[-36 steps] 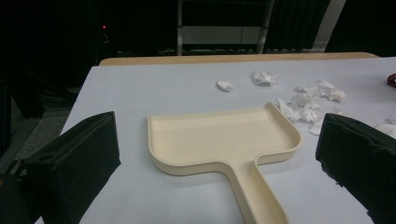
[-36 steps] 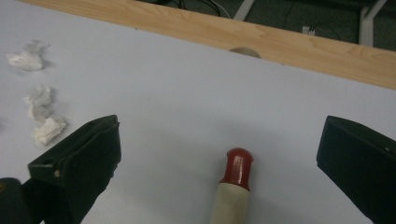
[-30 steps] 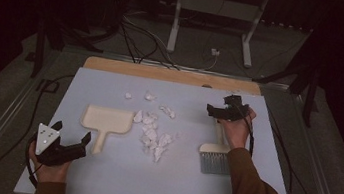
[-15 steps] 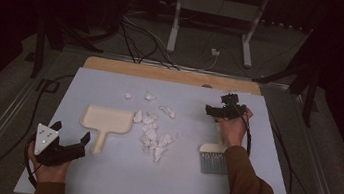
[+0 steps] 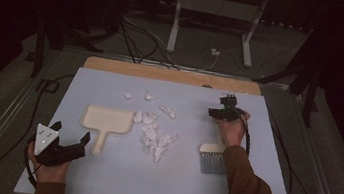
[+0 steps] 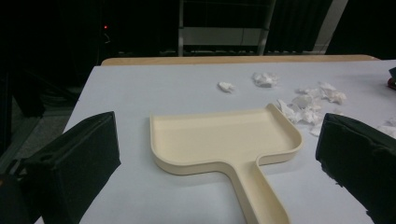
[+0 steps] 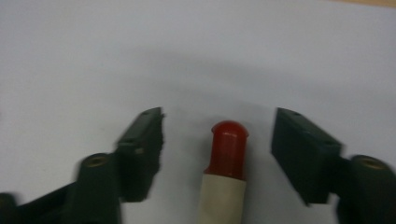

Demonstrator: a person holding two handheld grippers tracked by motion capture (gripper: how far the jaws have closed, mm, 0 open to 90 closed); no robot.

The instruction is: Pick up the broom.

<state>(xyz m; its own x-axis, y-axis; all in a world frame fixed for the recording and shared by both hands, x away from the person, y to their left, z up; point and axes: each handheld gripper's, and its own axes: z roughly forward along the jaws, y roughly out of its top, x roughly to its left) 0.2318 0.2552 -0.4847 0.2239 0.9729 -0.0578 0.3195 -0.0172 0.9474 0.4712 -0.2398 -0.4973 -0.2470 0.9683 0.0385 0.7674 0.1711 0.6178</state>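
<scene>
I am bracketing the brush [image 7: 223, 172] handle, lying right of the scraps [image 5: 154, 135], with my right gripper [image 7: 217, 144] spread wide, risking its round tip rolling away, while my left gripper [image 6: 219, 163] is gaping before the dustpan [image 6: 224, 140].

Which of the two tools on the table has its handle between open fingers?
The brush with grey bristles: its red-tipped handle lies between the right gripper's open fingers, untouched.

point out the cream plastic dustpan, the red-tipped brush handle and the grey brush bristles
cream plastic dustpan [image 6: 219, 142], left gripper view, flat inside of the pan
red-tipped brush handle [image 7: 229, 147], right gripper view, red cap
grey brush bristles [image 5: 212, 163], high view, bristle block
</scene>
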